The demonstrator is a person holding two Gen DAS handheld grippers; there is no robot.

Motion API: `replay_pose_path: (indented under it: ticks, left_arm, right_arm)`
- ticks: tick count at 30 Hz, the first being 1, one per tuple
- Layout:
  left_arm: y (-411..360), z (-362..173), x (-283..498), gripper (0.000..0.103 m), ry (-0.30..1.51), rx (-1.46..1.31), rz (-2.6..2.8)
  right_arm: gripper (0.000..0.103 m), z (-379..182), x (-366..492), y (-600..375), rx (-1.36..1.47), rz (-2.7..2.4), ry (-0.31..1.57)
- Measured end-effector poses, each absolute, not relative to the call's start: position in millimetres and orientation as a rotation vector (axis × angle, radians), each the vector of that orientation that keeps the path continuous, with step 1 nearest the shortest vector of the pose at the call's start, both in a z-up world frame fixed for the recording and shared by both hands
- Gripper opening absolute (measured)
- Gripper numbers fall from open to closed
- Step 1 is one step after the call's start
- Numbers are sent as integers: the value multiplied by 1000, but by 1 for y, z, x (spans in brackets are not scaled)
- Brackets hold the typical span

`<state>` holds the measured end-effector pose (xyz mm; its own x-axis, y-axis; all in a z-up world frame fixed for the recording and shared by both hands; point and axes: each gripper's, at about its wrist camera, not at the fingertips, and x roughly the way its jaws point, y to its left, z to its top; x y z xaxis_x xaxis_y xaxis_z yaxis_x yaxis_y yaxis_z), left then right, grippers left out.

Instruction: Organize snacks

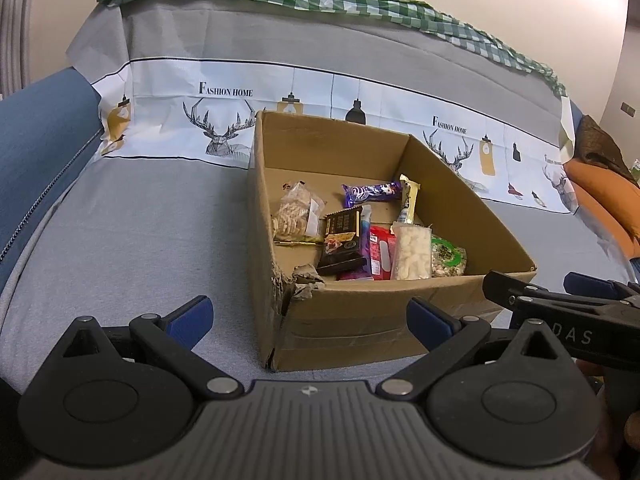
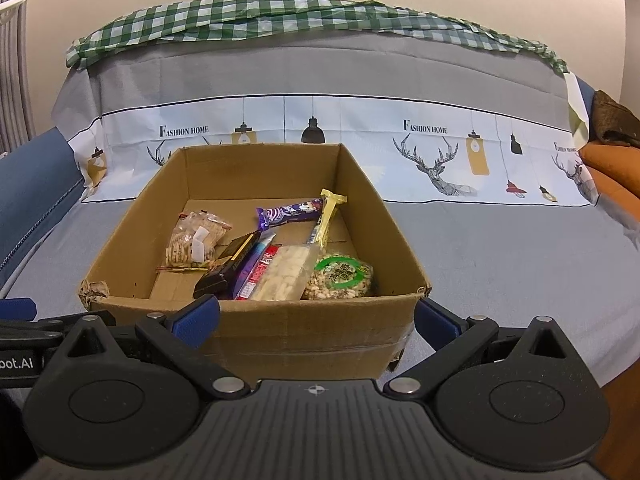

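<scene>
An open cardboard box (image 1: 360,320) (image 2: 304,332) sits on a sofa covered with a grey sheet. Inside lie several snacks: a clear bag of crackers (image 1: 294,216) (image 2: 192,240), a purple bar (image 1: 372,192) (image 2: 290,212), a yellow-white stick pack (image 1: 410,200) (image 2: 326,216), a black chocolate pack (image 1: 340,240) (image 2: 228,264), a red pack (image 1: 378,252) (image 2: 256,276), a clear pack of white pieces (image 1: 412,254) (image 2: 284,272) and a green-labelled puffed snack (image 1: 448,258) (image 2: 340,276). My left gripper (image 1: 310,316) is open in front of the box's torn near-left corner. My right gripper (image 2: 316,316) is open at the box's near wall. Both are empty.
The sheet's printed band with deer and lamps (image 2: 436,160) runs along the sofa back, under a green checked cloth (image 2: 280,16). A blue sofa arm (image 1: 36,128) is at the left, an orange cushion (image 1: 600,196) at the right. The right gripper's fingers (image 1: 560,300) show at the left view's right edge.
</scene>
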<state>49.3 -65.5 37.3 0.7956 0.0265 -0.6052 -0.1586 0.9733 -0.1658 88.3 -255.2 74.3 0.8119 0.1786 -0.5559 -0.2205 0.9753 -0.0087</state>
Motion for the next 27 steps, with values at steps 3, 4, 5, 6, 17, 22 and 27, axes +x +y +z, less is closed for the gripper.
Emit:
replay_pose_path:
  ticks: [3,4,5,6,17,22,27]
  left_arm:
    - [-66,37,50,103,647,-215,100]
    - [-66,37,50,103,647,-213,99]
    - [-67,37,50,103,647,-212,100]
    - [-67,37,50,103,646,-212,99]
    - [-67,36,50,103,642,-209,98]
    - [-68,36,50,103,640,-208,94]
    - [-68,36,49,103,636,-208,92]
  right_arm:
    - [102,74,88,-255,-77,215,584]
    - [102,75,88,-255,-79,216,582]
    - [102,75,87,-254,-81,217,581]
    - [102,75,87,-254,-83,217,581]
    - [102,75,88,-254,-77,217,578]
    - [102,75,87,-253,-76,216,578]
    - [102,75,87,-254,-75,217,575]
